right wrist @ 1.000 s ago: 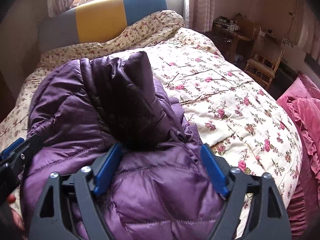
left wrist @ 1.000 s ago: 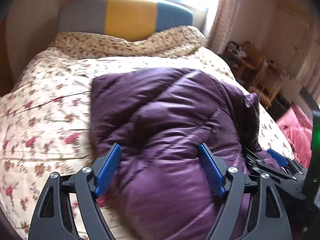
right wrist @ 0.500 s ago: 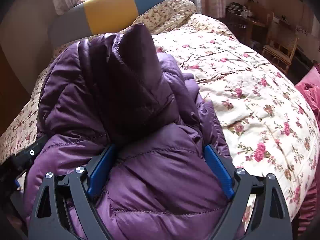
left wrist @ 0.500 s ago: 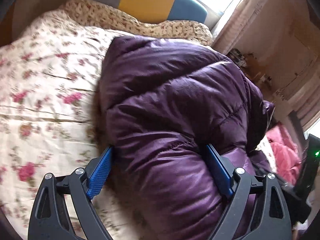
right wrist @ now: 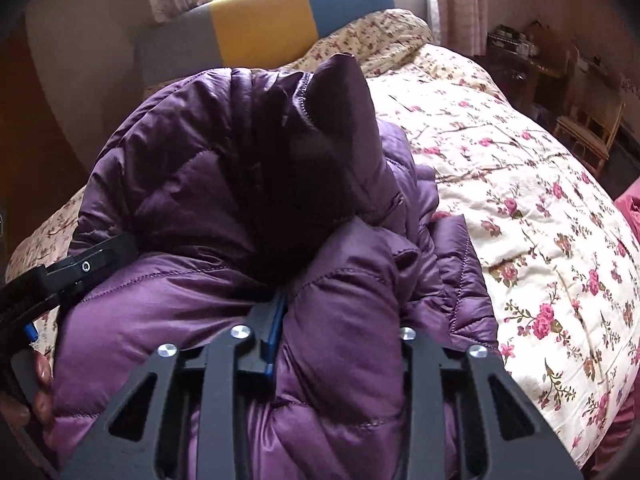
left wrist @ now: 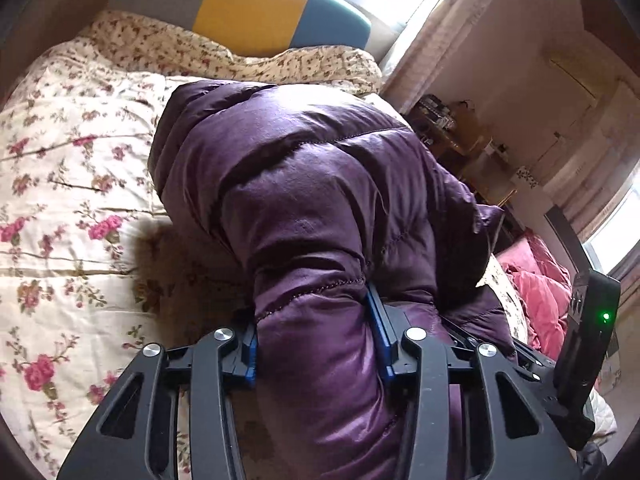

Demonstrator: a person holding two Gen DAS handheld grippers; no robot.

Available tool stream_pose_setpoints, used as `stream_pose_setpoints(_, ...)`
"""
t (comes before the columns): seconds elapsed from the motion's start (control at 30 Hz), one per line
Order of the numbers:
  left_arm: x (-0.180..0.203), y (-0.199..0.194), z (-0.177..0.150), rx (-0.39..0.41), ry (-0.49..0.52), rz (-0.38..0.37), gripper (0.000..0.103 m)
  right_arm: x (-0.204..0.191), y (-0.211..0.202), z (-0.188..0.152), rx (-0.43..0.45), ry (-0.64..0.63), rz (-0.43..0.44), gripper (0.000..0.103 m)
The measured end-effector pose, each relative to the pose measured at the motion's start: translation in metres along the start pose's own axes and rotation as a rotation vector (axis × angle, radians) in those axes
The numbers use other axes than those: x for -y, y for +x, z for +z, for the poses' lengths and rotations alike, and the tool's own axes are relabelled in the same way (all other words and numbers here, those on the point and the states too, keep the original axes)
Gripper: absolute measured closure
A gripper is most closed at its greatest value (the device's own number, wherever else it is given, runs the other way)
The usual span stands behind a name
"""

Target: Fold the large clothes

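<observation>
A bulky purple quilted down jacket lies bunched on the flowered bed quilt. My left gripper is shut on a thick fold at the jacket's near edge, blue pads pressed into the fabric on both sides. A brown fur trim shows under the jacket's left side. In the right wrist view the jacket rises in a hump with a dark folded part on top. My right gripper is shut on a fold of it; its right pad is buried in fabric. The left gripper's body shows at the left.
The bed has a grey, yellow and blue headboard under a window. A wooden table with clutter and a chair stand right of the bed. Pink bedding lies at the right, by the bed's right edge.
Both grippers have closed from wide open onto folds of the jacket's near edge. The jacket has bunched up higher and the cameras have come closer to it.
</observation>
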State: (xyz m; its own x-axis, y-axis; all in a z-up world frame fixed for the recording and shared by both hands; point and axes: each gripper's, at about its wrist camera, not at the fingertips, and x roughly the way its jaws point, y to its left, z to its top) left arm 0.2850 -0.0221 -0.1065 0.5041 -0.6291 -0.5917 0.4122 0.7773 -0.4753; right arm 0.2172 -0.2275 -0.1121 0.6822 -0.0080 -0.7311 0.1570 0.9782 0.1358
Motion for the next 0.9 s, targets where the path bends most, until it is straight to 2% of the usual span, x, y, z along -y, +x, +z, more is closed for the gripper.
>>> stream_pose_setpoints(0.13, -0.003, -0.023, -0.003, 0.025, 0.005, 0.010, 0.062, -0.018, -0.008, -0.004, 0.003, -0.028, 0.023, 0.076)
stream_pose_setpoints(0.27, -0.017, -0.051, -0.007, 0.061, -0.008, 0.043, 0.062, -0.053, -0.013, -0.009, 0.003, -0.077, 0.062, 0.077)
stream_pose_setpoints(0.7, -0.108, -0.190, -0.059, 0.191, -0.105, 0.184, 0.062, -0.191, -0.031, -0.055, -0.010, -0.222, 0.203, 0.078)
stream_pose_setpoints(0.9, -0.146, -0.221, -0.078, 0.210, -0.171, 0.235, 0.062, -0.232, -0.031, -0.076, -0.006, -0.254, 0.199, 0.075)
